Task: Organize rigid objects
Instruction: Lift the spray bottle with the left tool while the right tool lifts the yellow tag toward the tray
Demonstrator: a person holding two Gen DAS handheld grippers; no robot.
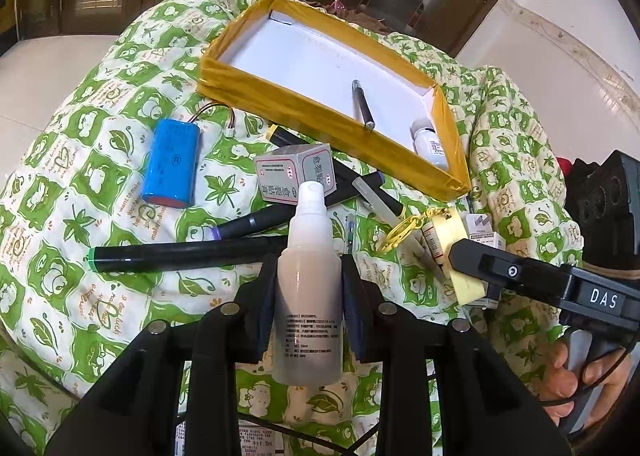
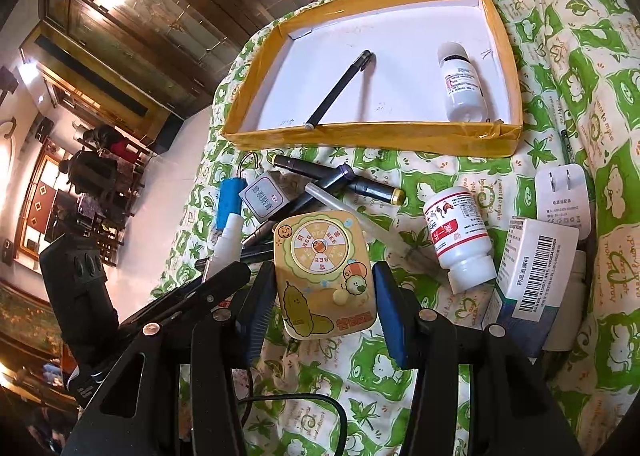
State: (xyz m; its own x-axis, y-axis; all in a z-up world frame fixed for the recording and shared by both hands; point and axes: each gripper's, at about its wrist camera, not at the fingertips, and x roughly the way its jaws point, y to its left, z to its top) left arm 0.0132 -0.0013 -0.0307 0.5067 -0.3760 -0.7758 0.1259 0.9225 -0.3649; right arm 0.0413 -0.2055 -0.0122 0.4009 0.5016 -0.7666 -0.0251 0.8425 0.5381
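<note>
The left gripper (image 1: 308,296) pinches a translucent spray bottle (image 1: 308,288) by its body, nozzle pointing away, held above a green-and-white patterned quilt (image 1: 100,159). The right gripper (image 2: 320,288) clamps a yellow cartoon-printed case with a spinner wheel (image 2: 324,276) between its blue pads (image 2: 390,316), also lifted off the quilt. Beyond both lies a shallow yellow-taped tray (image 2: 368,135) with a white floor, holding a black pen (image 2: 340,89) lying diagonally and a small white bottle (image 2: 462,85) on its side near the right wall. Between tray and grippers sits a pile of black markers (image 1: 180,256), a grey small box (image 1: 296,171) and a blue battery pack with wires (image 1: 172,163). Right of the case lie a red-labelled white pill bottle (image 2: 460,236), a barcoded carton (image 2: 532,272) and a white plug adapter (image 2: 560,195).
</note>
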